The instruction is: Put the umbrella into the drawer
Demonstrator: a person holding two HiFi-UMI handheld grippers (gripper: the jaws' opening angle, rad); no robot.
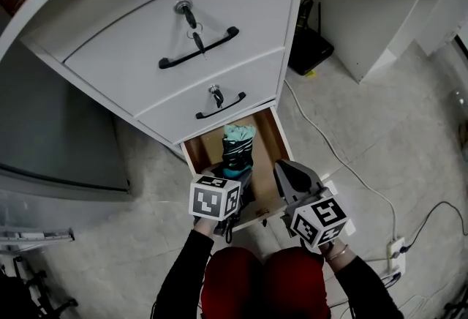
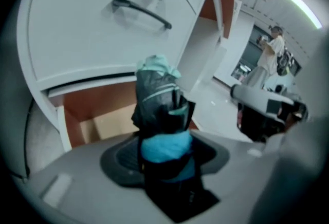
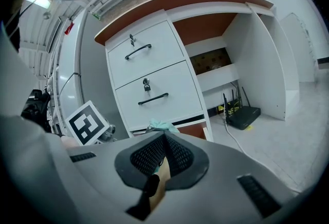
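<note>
The folded black and teal umbrella [image 1: 238,148] is held upright over the open bottom drawer [image 1: 275,136], its teal tip toward the cabinet. My left gripper [image 1: 235,177] is shut on its lower part. In the left gripper view the umbrella [image 2: 158,107] stands between the jaws of the left gripper [image 2: 165,138], with the drawer's brown inside [image 2: 92,110] behind it. My right gripper [image 1: 289,175] hovers at the drawer's front right, shut and holding nothing. In the right gripper view the pads of the right gripper [image 3: 164,140] meet, with the umbrella's tip [image 3: 160,125] beyond them.
Two shut drawers with black handles [image 1: 199,47] and keys in their locks sit above the open one. A black router [image 1: 311,51] stands under the desk to the right. A white cable [image 1: 344,164] runs over the floor to a power strip [image 1: 395,252]. A person [image 2: 270,48] stands far off.
</note>
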